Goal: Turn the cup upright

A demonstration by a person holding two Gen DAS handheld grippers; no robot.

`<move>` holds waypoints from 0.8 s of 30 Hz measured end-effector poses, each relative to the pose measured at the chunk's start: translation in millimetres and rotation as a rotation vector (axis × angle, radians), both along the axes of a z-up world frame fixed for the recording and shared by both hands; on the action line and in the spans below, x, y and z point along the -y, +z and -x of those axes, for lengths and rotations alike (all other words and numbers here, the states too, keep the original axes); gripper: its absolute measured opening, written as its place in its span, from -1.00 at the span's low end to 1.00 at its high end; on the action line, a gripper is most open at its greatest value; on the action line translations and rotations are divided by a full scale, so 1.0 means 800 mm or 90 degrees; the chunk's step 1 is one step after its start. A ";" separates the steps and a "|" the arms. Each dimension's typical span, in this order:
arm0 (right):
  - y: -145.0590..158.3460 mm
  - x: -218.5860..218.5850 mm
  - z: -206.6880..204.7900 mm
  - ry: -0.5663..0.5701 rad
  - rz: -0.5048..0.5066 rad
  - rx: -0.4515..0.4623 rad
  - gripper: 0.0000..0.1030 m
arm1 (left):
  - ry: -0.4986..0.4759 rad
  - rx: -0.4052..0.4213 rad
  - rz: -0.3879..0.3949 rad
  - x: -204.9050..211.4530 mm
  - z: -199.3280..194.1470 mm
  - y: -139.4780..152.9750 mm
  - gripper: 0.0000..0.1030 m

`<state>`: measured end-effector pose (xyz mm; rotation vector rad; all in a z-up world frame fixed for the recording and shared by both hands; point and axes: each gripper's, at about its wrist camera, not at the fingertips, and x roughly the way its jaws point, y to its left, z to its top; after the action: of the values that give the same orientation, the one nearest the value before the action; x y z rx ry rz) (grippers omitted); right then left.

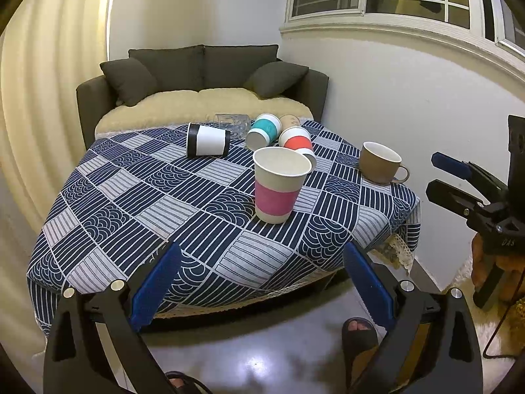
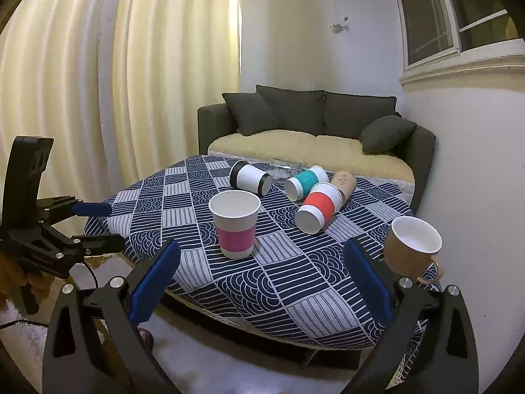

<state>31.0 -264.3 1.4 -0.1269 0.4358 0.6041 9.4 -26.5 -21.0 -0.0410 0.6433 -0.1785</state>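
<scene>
Off the near table edge, both blue-padded grippers, left (image 1: 259, 282) and right (image 2: 262, 282), hang spread and empty, pulled back, likely between picks, with the pink-banded paper cup (image 1: 279, 185) upright mid-table; orange-banded paper cup (image 1: 297, 142) lying behind it.

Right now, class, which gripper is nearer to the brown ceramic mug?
Right. The right gripper has the brown ceramic mug just beyond its right finger; the left gripper sits farther back, mug ahead to its right.

glass jar (image 1: 229, 123): blurred, part hidden | brown paper cup (image 1: 290, 120): mostly hidden
</scene>
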 end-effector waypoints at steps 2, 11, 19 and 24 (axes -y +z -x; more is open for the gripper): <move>0.000 0.000 -0.001 -0.001 0.000 -0.002 0.90 | -0.001 0.000 -0.005 0.002 0.000 -0.001 0.87; -0.004 -0.005 -0.002 0.002 0.007 -0.008 0.90 | -0.004 -0.005 -0.009 0.003 0.000 -0.002 0.87; -0.004 -0.004 -0.002 -0.001 0.006 -0.008 0.90 | -0.011 -0.005 -0.011 0.005 0.000 -0.002 0.87; -0.006 -0.004 -0.002 0.000 0.007 -0.009 0.90 | -0.009 -0.007 -0.012 0.005 -0.001 -0.003 0.87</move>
<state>32.5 -260.9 -3.2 -0.1325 0.4535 0.6029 10.0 -30.4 -23.6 -0.0198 0.6564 -0.1865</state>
